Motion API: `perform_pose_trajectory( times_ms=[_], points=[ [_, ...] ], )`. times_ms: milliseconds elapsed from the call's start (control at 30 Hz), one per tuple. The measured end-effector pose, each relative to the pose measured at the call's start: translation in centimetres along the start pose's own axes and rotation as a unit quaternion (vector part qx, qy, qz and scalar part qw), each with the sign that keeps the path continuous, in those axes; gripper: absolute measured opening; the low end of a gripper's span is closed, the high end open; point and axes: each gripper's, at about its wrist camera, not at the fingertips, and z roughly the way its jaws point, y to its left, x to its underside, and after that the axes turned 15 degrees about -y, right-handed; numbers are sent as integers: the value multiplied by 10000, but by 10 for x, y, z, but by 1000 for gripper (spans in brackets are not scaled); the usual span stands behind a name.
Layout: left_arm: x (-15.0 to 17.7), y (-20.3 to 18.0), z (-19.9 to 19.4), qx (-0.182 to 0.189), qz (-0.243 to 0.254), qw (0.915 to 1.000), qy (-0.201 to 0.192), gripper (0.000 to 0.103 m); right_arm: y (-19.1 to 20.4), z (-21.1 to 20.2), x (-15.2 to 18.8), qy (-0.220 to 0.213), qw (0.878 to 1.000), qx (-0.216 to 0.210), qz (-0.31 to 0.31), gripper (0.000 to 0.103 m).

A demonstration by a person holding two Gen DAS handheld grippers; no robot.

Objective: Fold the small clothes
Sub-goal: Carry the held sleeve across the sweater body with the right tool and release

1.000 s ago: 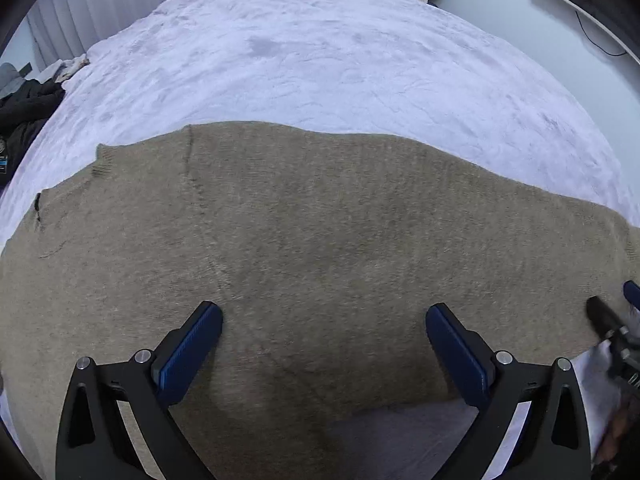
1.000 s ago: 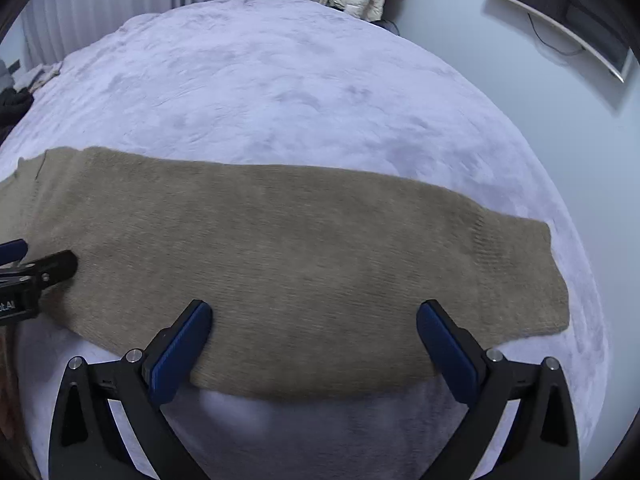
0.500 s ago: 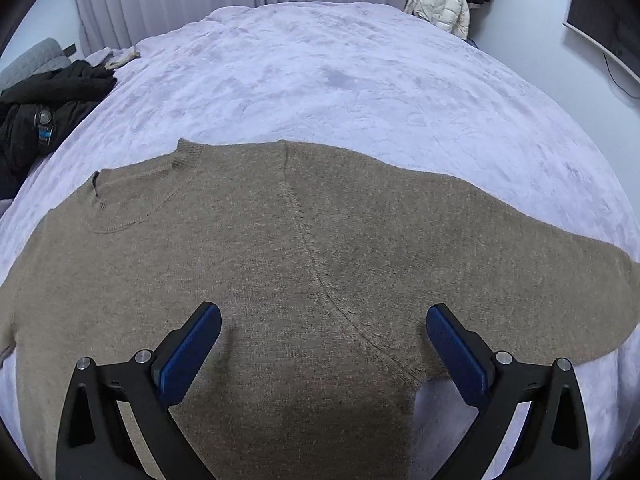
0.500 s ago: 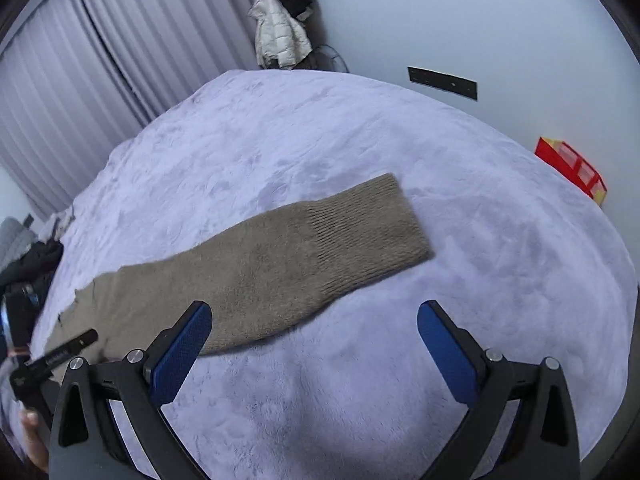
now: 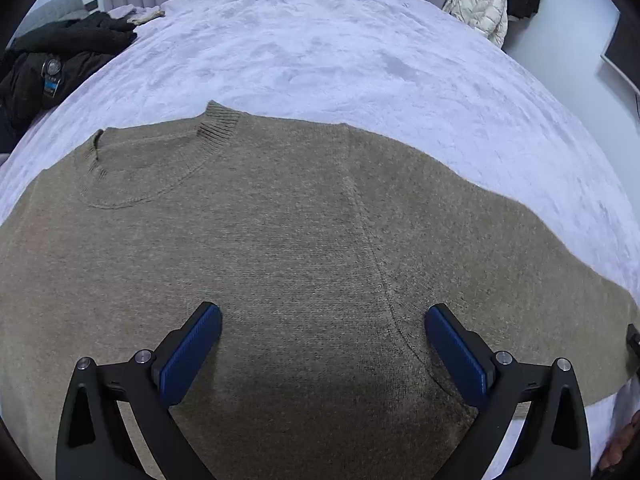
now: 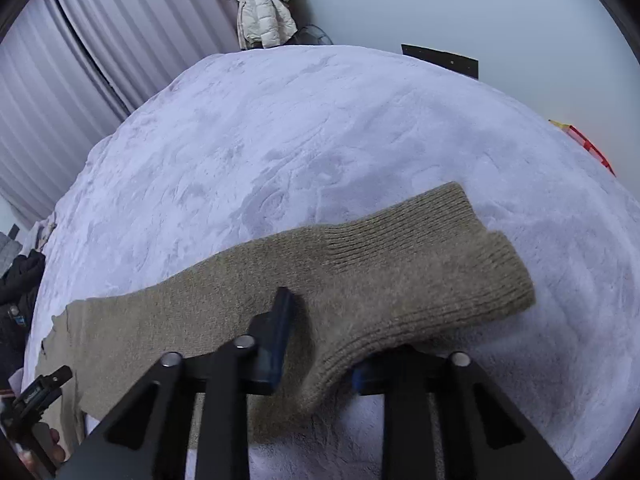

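Folding had barely begun, as far as these views showed. Nearest you, your right tool (image 6: 316,344) had its pads closed on the sleeve (image 6: 400,272) of the sweater (image 5: 280,248), a little back from the ribbed cuff (image 6: 480,256), with the knit bunched up between the jaws; one blue pad (image 6: 280,332) lay on top of the fabric and the other was mostly hidden under it. Your left tool (image 5: 320,344) hung with its jaws spread wide over the sweater's body, holding nothing. The sweater lay spread flat on the bed (image 5: 320,60), collar (image 5: 216,124) away from you, both views showing no fold made yet. I judged that the sleeve fold was the step in hand, and the other sleeve and the body folds were left.

Past the sweater, the bed's cover ran bare a long way, giving you plenty of room to swing the sleeve inward. The bed's edge dropped off just beyond the cuff on the right. Farther off, a black jacket (image 5: 60,56) lay at the far left corner, well apart.
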Motion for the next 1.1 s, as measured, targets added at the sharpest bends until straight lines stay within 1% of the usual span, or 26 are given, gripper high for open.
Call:
perform_pose_trajectory(
  times_ms=[33, 67, 100, 133, 200, 267, 333, 400, 500, 567, 600, 700, 767, 867, 967, 1033, 1100],
  points=[
    [4, -7, 6, -142, 254, 9996, -38, 103, -3, -1, 0, 22, 9999, -134, 93, 10],
    [8, -12, 10, -233, 411, 9988, -86, 103, -6, -5, 1, 16, 9997, -192, 114, 9],
    [11, -14, 11, -287, 458, 9984, -160, 103, -5, -5, 1, 1, 9998, -190, 64, 9],
    [13, -15, 12, -308, 458, 9982, -222, 103, -4, -7, 1, -7, 9998, -189, 9, 9],
    [13, -12, 11, -249, 391, 9987, -220, 103, 1, -9, 1, -39, 9998, -142, -117, 8],
    [13, -10, 11, -207, 345, 9990, -195, 103, 8, -14, 0, -110, 9995, -53, -286, 8],
    [13, -12, 10, -241, 386, 9988, -201, 103, 17, -17, -1, -193, 9981, 97, -575, 8],
    [13, -12, 11, -239, 386, 9987, -214, 103, 20, -12, -1, -107, 9976, 181, -661, 8],
    [13, -12, 10, -214, 357, 9988, -270, 103, 17, -5, -1, 55, 9979, 280, -576, 6],
    [15, -11, 8, -185, 338, 9988, -308, 103, 23, -18, -5, -103, 9975, 303, -633, 6],
    [16, -10, 7, -165, 318, 9988, -320, 103, 31, -33, -9, -337, 9963, 260, -745, 6],
    [16, -10, 6, -146, 304, 9988, -349, 103, 60, -68, -17, -849, 9882, 214, -1259, 6],
    [16, -10, 6, -142, 302, 9988, -352, 103, 74, -81, -20, -1020, 9835, 232, -1479, 6],
    [15, -8, 6, -97, 281, 9989, -351, 103, 80, -83, -21, -982, 9832, 356, -1496, 6],
    [15, -9, 6, -98, 287, 9990, -335, 103, 78, -83, -19, -883, 9861, 420, -1344, 6],
    [12, -7, 5, -60, 303, 9992, -244, 103, 83, -92, -19, -963, 9852, 405, -1360, 6],
    [4, 1, 0, 113, 176, 9997, -143, 103, 97, -104, -21, -1104, 9821, 355, -1486, 6]
  ],
)
